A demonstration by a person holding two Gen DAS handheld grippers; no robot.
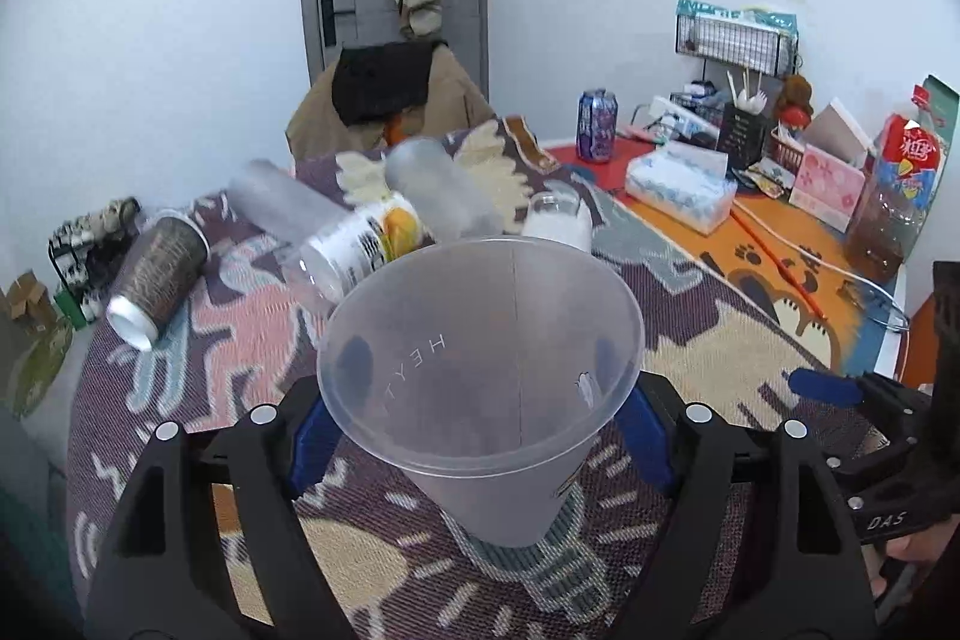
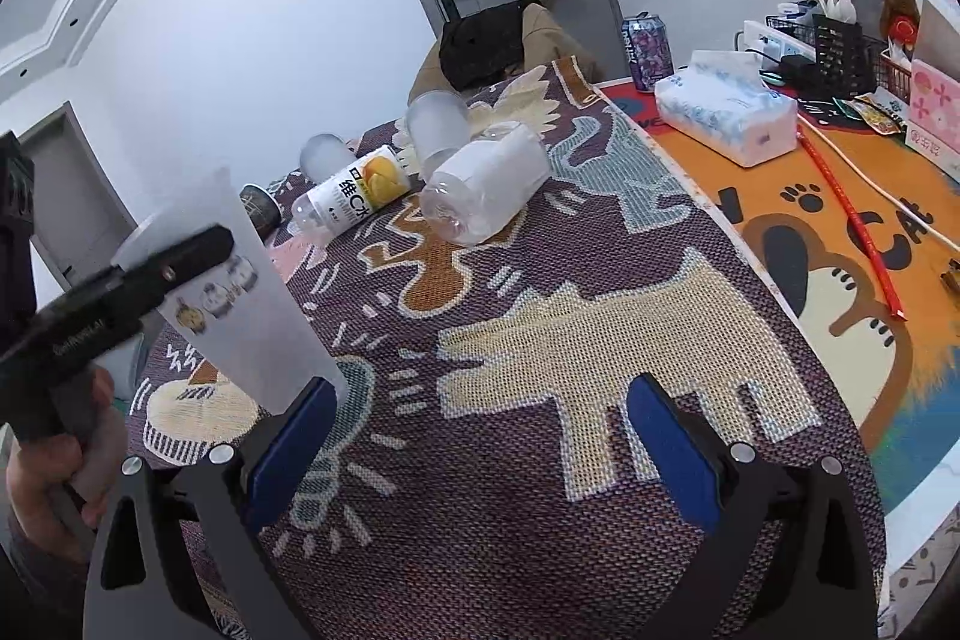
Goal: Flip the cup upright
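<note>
My left gripper is shut on a frosted clear plastic cup, mouth tilted toward the camera, base down near the patterned cloth. In the right wrist view the same cup shows at the left, held in the left gripper's black fingers, narrow end up. My right gripper is open and empty above the cloth, to the right of the cup.
Several cups and bottles lie on their sides at the cloth's far end: a brown paper cup, a labelled bottle, frosted cups, a clear cup. A tissue pack, a can and desk clutter stand at the right.
</note>
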